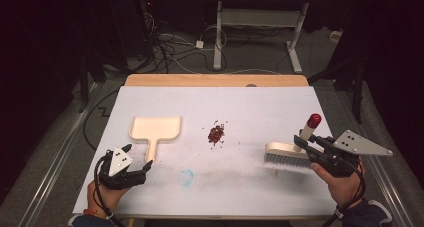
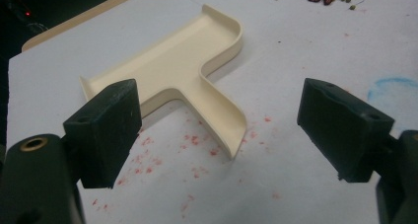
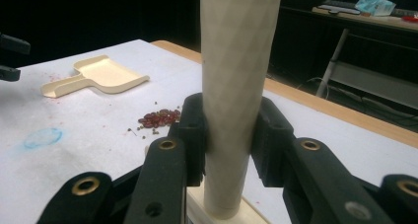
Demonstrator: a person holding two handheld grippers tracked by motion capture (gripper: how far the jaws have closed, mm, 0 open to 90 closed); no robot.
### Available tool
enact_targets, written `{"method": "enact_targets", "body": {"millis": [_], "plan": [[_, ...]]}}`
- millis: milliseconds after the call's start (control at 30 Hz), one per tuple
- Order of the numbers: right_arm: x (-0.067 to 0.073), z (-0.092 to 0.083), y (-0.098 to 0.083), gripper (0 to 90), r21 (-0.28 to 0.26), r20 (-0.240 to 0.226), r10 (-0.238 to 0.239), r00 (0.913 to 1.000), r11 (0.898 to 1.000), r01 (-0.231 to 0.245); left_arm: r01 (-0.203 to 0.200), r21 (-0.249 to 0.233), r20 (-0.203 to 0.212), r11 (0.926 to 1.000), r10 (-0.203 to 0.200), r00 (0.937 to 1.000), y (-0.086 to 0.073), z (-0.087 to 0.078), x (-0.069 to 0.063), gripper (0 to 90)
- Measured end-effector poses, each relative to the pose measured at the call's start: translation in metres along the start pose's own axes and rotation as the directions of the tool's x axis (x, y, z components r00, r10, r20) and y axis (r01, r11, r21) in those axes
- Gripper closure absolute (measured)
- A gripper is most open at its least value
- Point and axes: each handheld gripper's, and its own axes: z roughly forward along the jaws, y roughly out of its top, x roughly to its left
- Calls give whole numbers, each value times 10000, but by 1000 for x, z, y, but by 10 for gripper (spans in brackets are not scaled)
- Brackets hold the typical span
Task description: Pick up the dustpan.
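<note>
The right claw (image 1: 312, 144) is clenched on the handle of the brush (image 1: 290, 154). Both pads squeeze the pale handle (image 3: 236, 86) from two sides, low down near the brush's base. The brush stands with its bristles on the white surface (image 1: 250, 107), and its red tip (image 1: 314, 120) points up and away.

The left claw (image 1: 137, 159) is released, its jaws wide apart with nothing between them. It hovers just beside the end of the dustpan's handle (image 2: 226, 130). The dustpan (image 1: 156, 129) lies flat on the surface, its handle pointing toward the person.

Between brush and dustpan sits a little pile of red beans (image 1: 216, 134), well apart from both.

I think the job is to sweep the beans into the dustpan. To do it well, the left claw should line up with the handle, close on it firmly, and hold the pan's open edge flat down. The brush should go behind the pile and push slowly, so no beans roll off.

Count: one brush, one dustpan, one pile of beans, two claws. A few loose beans lie around the pile, too small to count.
</note>
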Motion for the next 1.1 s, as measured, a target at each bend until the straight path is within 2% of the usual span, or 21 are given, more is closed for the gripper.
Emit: {"method": "enact_targets", "body": {"millis": [133,200,267,367,433,500,533,633,667,733,800,833,900,933,1000,1033,1067,1100], "plan": [[-1,-2,0,702,-44,78,-22,10000,10000,22,174,16,-15,9998,-174,9998,0,-2,0,170],[0,-2,1,702,-51,113,9,9999,10000,-8,264,176,-40,9995,-263,9996,0,-3,0,170],[2,0,4,702,-82,181,-178,9997,9998,180,339,380,-57,9987,-337,9994,1,-4,-1,170],[3,3,6,702,-142,191,-199,9996,9997,202,478,773,163,9959,-492,9987,1,-6,-5,171],[4,3,7,702,-143,178,-169,9997,9997,172,766,938,324,9926,-800,9963,1,-5,-6,171],[4,6,7,702,-112,143,-214,9997,9997,215,1311,1260,375,9833,-1368,9899,0,0,-4,172],[5,7,7,702,-72,107,-206,9997,9998,207,1447,1259,554,9814,-1526,9867,-1,3,-3,172],[4,11,8,702,-65,62,-189,9998,9998,189,1651,1718,501,9712,-1760,9831,0,21,0,172],[4,13,8,702,-116,21,-218,9998,9997,218,1799,1840,498,9663,-1920,9801,1,27,1,172],[4,14,9,702,-141,-14,-232,9997,9996,232,2046,2199,340,9538,-2171,9756,4,40,0,172],[4,16,8,702,-94,-44,-254,9997,9996,254,2020,2575,-121,9449,-2059,9785,7,51,-3,191],[5,16,7,702,-47,-28,-234,9997,9997,234,2057,2642,-174,9423,-2085,9779,10,60,-2,223],[4,17,7,702,-6,-17,-191,9998,9998,191,2014,2729,-312,9407,-2005,9792,12,65,-2,243],[4,17,7,702,-6,-17,-191,9998,9998,191,2042,2819,-350,9375,-2026,9786,13,71,-1,243],[4,17,6,702,11,16,-157,9999,9999,157,2337,2711,-280,9337,-2350,9716,15,78,5,261],[4,16,6,702,16,27,-184,9998,9998,184,2419,2652,-177,9333,-2462,9691,16,82,7,338],[4,16,6,702,16,27,-184,9998,9998,184,2490,2565,6,9339,-2577,9662,16,84,10,338],[4,16,6,702,56,63,-179,9998,9998,179,2743,2353,-2,9324,-2822,9594,15,89,15,413]]}}
